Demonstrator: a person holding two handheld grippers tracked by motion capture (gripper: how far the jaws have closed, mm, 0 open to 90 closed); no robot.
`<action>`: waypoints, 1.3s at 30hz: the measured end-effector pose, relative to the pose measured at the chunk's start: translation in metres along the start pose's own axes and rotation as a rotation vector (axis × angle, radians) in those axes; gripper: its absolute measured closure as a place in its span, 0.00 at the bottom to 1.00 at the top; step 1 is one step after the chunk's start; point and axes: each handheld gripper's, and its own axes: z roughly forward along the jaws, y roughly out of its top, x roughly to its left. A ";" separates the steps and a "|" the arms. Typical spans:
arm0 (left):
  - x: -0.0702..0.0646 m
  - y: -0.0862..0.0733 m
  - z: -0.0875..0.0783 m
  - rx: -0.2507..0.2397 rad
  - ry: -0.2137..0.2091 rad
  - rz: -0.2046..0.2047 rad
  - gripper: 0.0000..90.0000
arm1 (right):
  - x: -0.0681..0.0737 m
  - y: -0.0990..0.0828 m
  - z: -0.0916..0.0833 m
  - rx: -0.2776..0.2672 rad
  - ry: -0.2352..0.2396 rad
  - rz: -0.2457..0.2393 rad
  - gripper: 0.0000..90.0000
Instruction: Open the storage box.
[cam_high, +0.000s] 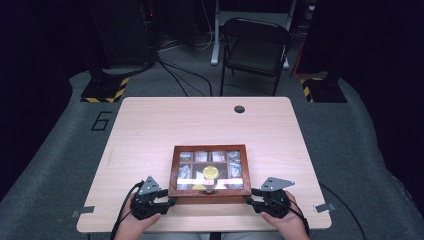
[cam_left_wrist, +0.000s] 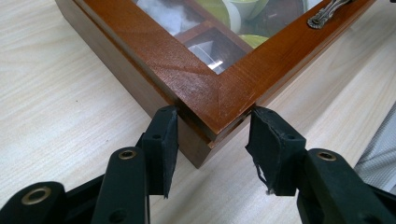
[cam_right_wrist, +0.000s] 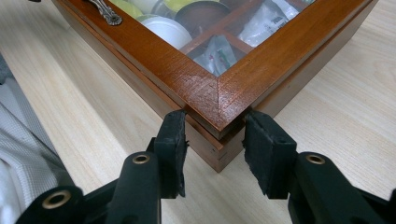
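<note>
The reddish-brown wooden glass-lidded box (cam_high: 209, 172), at lower centre on the pale tabletop (cam_high: 150, 130), is pinched at both near corners by left gripper (cam_high: 167, 201) and right gripper (cam_high: 252, 197); a level, joint lift or shift seems needed next.

Box (cam_high: 209, 192) on table (cam_high: 150, 125) near its front edge, left gripper (cam_high: 169, 202) at its near-left corner, right gripper (cam_high: 251, 199) near-right, chair (cam_high: 255, 47) seemingly behind table.

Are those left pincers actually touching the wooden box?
Touching. The left gripper view shows the left gripper straddling the box corner, both pads pressed against its sides.
</note>
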 end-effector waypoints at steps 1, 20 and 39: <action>0.000 0.000 0.000 0.002 0.003 0.001 0.58 | 0.000 0.000 0.000 0.001 0.001 0.001 0.65; 0.000 0.022 -0.009 -0.046 -0.003 -0.024 0.45 | -0.002 0.019 -0.012 -0.034 -0.007 0.058 0.55; 0.004 0.061 -0.030 -0.093 0.036 -0.016 0.40 | -0.011 0.063 -0.031 -0.038 -0.010 0.040 0.51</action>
